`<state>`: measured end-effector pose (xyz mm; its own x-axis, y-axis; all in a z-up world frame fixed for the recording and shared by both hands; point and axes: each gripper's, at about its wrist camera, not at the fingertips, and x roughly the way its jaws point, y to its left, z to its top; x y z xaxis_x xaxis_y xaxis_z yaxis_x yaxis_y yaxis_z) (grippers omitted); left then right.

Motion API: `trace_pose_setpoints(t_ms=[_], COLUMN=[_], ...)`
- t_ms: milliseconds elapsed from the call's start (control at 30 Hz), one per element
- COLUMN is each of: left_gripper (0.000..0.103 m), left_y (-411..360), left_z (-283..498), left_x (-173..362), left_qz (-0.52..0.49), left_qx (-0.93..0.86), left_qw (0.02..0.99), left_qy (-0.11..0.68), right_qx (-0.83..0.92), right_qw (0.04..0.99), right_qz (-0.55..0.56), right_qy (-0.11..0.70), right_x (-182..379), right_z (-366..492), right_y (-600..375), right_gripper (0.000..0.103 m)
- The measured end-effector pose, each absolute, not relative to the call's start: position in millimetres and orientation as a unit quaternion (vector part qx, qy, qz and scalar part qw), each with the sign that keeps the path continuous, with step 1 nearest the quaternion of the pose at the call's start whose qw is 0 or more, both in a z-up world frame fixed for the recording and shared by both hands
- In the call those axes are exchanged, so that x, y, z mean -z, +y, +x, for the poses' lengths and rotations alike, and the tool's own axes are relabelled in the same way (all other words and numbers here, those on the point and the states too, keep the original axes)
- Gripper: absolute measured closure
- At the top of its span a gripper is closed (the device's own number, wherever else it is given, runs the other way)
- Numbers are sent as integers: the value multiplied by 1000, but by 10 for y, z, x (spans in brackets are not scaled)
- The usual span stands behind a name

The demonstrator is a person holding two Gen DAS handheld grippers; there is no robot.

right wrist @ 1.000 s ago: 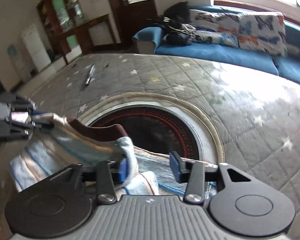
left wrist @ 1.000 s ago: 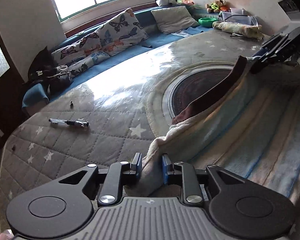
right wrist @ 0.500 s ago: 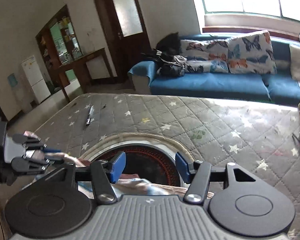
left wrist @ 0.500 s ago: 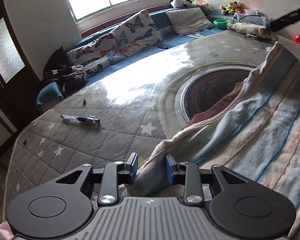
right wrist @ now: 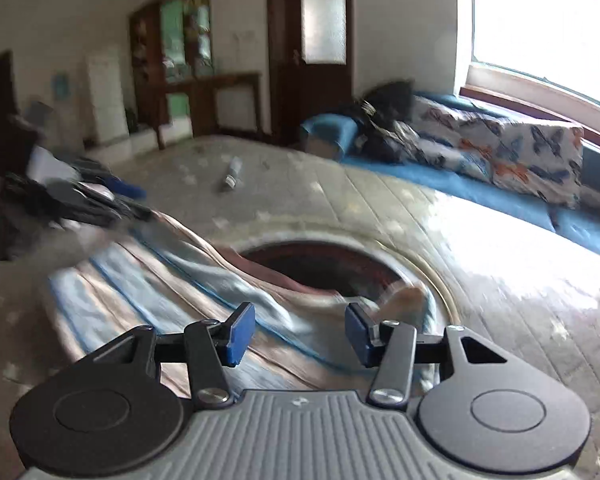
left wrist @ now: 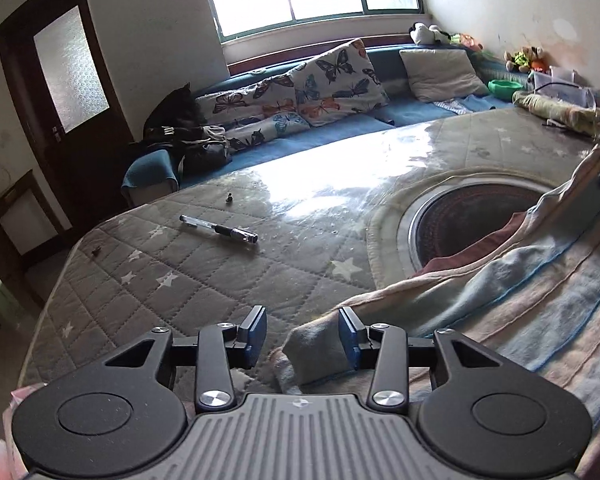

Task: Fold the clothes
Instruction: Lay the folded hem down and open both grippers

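A towel (left wrist: 520,292) is spread on the near right of a table (left wrist: 204,276); a pen (left wrist: 219,229) lies far left of it.

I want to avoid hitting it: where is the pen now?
In the left wrist view the pen lies on the quilted table cover, left of the round opening and well clear of the striped cloth.

bare quilted tabletop (left wrist: 172,280) left of striped garment (left wrist: 500,300), only a pen (left wrist: 219,229) in the way
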<state>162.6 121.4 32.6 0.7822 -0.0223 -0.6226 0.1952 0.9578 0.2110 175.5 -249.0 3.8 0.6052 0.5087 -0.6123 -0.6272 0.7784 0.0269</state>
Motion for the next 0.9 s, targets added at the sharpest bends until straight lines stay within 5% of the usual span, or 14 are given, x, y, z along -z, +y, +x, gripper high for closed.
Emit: trace_pose_setpoints(t_ms=[300,900], left_gripper=[59,57], left_y=[1311,1311], left_z=[1752,1785], left_x=[-118,-85], left_qz=[130,117], left_qx=[36,34], left_qw=[927,931], left_qy=[350,343], right_qx=[-204,-195], right_qw=[903,902], right_qz=[6,-21], right_qy=[377,385], right_x=[323,466], right_z=[2294,2438], right_y=[-2952,-2411], right_gripper=[66,72])
